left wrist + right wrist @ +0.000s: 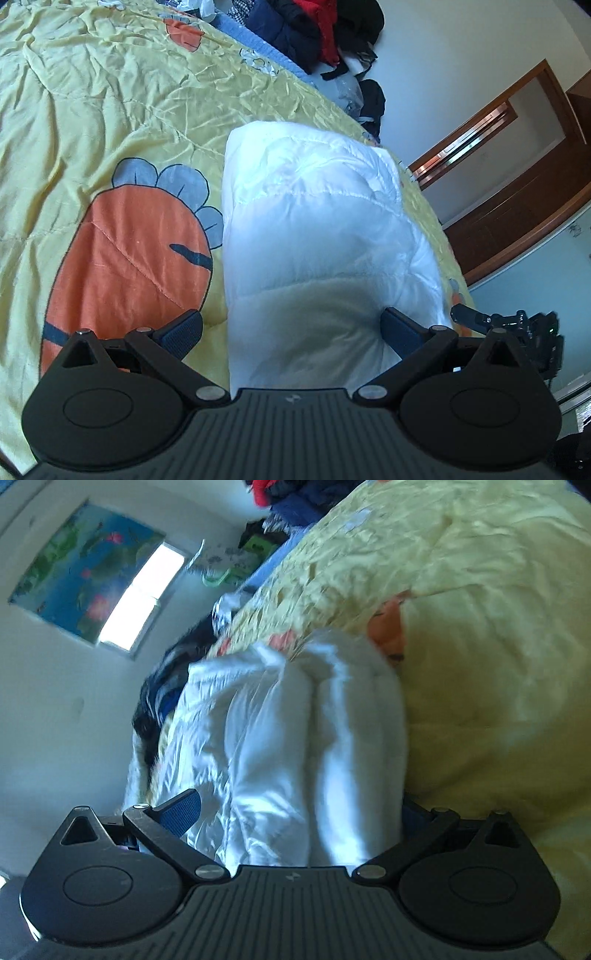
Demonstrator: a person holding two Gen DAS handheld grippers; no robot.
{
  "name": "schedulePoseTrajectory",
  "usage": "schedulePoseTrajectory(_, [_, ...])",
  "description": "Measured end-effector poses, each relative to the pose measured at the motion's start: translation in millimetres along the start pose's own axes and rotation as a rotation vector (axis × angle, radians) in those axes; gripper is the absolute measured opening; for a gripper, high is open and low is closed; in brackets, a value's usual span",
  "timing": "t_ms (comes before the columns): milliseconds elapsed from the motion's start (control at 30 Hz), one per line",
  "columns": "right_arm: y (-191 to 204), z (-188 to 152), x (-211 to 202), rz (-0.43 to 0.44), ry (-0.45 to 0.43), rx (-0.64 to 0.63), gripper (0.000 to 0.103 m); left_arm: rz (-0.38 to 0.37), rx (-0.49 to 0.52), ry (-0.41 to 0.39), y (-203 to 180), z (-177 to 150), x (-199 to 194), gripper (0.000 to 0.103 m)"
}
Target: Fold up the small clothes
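A white puffy quilted garment [314,206] lies folded into a thick oblong on the yellow bedspread [92,92]. My left gripper [291,330] is open wide, with one blue-padded finger on each side of the garment's near end. In the right wrist view the same white garment [295,738] shows two rolled folds side by side. My right gripper [295,812] straddles it, also open wide; its right finger is mostly hidden behind cloth. The right gripper's black body [517,332] shows at the bed's right edge in the left wrist view.
The bedspread carries a large orange cartoon print [122,266] left of the garment. Dark and red clothes [314,29] are piled at the far end of the bed. A wooden door frame [517,166] stands on the right. A flower picture [85,572] hangs on the wall.
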State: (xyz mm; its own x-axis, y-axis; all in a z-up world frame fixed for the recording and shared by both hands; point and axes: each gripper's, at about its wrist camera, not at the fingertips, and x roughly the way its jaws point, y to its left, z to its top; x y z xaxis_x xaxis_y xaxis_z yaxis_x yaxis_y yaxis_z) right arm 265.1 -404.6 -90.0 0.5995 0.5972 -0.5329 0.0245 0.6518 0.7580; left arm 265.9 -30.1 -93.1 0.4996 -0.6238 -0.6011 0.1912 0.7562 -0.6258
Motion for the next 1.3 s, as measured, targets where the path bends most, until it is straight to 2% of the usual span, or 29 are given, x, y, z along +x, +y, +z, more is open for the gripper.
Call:
schedulePoseTrajectory(200, [22,-3,13,-0.037,0.012,-0.111,0.100,0.010,0.025,0.000,-7,-1,12,0.103])
schedulePoseTrajectory(267, [20,-5,12,-0.031,0.002,-0.121,0.095,0.037,0.058,0.002,-15,-1,14,0.103])
schedulePoseTrajectory(333, [20,-7,9,-0.038,0.007,-0.135,0.082,0.075,0.116,-0.003,-25,0,15,0.103])
schedulePoseTrajectory(400, [20,-9,6,-0.044,0.005,-0.136,0.077,0.121,0.194,-0.019,-36,-2,14,0.103])
schedulePoseTrajectory(467, [26,-11,10,-0.040,-0.001,-0.164,0.070,0.147,0.251,-0.037,-44,-5,10,0.096])
schedulePoseTrajectory(533, [33,-11,11,-0.034,-0.014,-0.181,0.059,0.157,0.280,-0.045,-49,-5,5,0.080])
schedulePoseTrajectory(700, [48,-9,25,0.009,-0.010,-0.172,0.054,0.197,0.284,-0.063,-45,3,-9,0.070])
schedulePoseTrajectory(867, [72,-7,62,0.106,0.020,-0.150,0.052,0.261,0.275,-0.113,-30,20,-42,0.067])
schedulePoseTrajectory(967, [93,-6,96,0.169,0.048,-0.156,0.052,0.329,0.274,-0.167,-14,31,-67,0.067])
schedulePoseTrajectory(1067, [105,-7,130,0.190,0.080,-0.159,0.052,0.383,0.257,-0.187,9,39,-80,0.070])
schedulePoseTrajectory(1133, [101,-5,147,0.184,0.091,-0.143,0.053,0.405,0.267,-0.195,27,37,-78,0.082])
schedulePoseTrajectory(1167, [94,-4,153,0.199,0.102,-0.096,0.056,0.405,0.287,-0.207,33,33,-78,0.088])
schedulePoseTrajectory(1233, [82,-5,154,0.221,0.105,-0.034,0.066,0.404,0.320,-0.254,42,25,-78,0.103])
schedulePoseTrajectory(1300, [81,-6,145,0.220,0.103,-0.015,0.074,0.390,0.298,-0.279,45,22,-85,0.103])
